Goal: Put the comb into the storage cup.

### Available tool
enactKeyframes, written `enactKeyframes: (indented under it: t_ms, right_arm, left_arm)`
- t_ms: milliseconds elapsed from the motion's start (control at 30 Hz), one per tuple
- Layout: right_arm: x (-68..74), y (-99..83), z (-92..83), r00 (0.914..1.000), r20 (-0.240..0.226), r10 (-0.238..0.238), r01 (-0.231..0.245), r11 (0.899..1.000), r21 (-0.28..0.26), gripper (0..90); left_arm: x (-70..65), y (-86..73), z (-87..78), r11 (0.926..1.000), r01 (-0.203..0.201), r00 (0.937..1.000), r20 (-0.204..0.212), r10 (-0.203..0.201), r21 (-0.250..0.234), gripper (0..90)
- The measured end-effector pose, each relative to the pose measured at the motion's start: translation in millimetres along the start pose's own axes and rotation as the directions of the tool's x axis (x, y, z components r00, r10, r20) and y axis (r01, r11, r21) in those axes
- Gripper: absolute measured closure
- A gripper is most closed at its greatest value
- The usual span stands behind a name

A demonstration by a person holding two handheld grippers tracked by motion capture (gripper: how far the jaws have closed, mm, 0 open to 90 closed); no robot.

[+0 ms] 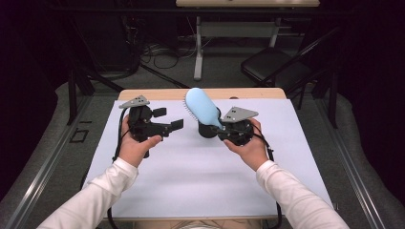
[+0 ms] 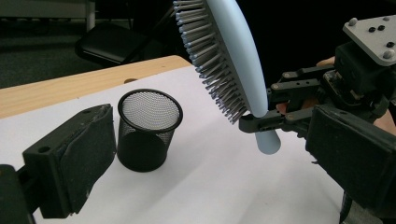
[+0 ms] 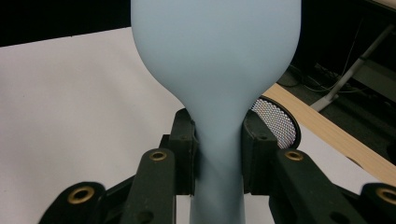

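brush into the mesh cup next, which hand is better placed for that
Right, probably. The right gripper is already shut on the brush by its handle, right beside the cup. The left gripper is open, empty and farther off.

Pale wooden table (image 1: 143, 93) at frame centre, most of its top covered by a white sheet (image 1: 200, 181); bare wood strip shows along the far edge. Grey carpeted floor (image 1: 224, 71) beyond it, in the upper middle of the frame. Black folding chair (image 1: 272, 67) at upper right, seat dark and padded. White-legged desk with light wooden top (image 1: 248, 4) along the top edge; its white metal post (image 1: 198, 47) drops to the floor. Loose black cables (image 1: 162, 55) tangled on the floor, upper centre-left. Black stand legs (image 1: 76, 86) at left. Room edges dark; light falls on the table alone.
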State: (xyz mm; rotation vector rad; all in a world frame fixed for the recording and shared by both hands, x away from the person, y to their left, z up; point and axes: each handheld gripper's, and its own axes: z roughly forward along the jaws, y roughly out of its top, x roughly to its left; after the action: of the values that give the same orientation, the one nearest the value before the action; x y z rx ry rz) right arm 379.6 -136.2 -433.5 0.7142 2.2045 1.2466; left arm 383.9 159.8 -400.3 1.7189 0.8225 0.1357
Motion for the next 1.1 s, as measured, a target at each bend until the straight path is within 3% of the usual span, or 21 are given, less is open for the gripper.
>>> enactKeyframes:
  t_ms: [1100]
  right_arm:
    - [3.0,1.3,-1.3,1.0000,0.005,0.002,-0.002,1.000,-0.019,69.7]
  left_arm:
    - [-11.5,23.0,20.6,0.9987,0.046,0.9980,0.042,-0.047,0.021,2.6]
